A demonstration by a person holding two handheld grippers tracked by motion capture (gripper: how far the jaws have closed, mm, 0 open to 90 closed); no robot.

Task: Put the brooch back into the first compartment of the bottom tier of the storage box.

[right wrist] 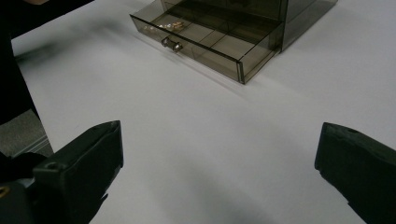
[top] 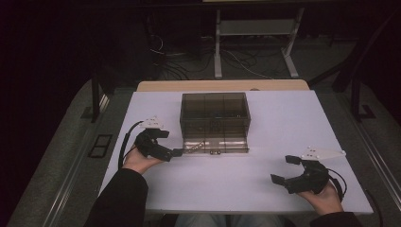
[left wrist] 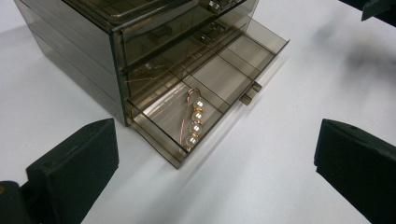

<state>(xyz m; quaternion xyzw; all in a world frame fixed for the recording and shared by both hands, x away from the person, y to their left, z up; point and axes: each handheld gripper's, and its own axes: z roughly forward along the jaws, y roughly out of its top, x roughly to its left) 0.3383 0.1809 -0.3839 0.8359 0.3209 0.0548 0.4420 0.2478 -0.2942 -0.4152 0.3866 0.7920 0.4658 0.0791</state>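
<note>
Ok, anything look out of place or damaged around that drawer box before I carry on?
Nothing damaged or spilled. The bottom drawer of the smoked drawer box stands pulled out, with a pearl-and-gold piece lying inside its end compartment. Both grippers are open and hold nothing.

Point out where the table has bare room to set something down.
Widest free patch: the table between the left gripper and right gripper, in front of the open drawer. Also free: either side of the drawer box. Crowded: the drawer's end compartment, holding a pearl pin.
</note>
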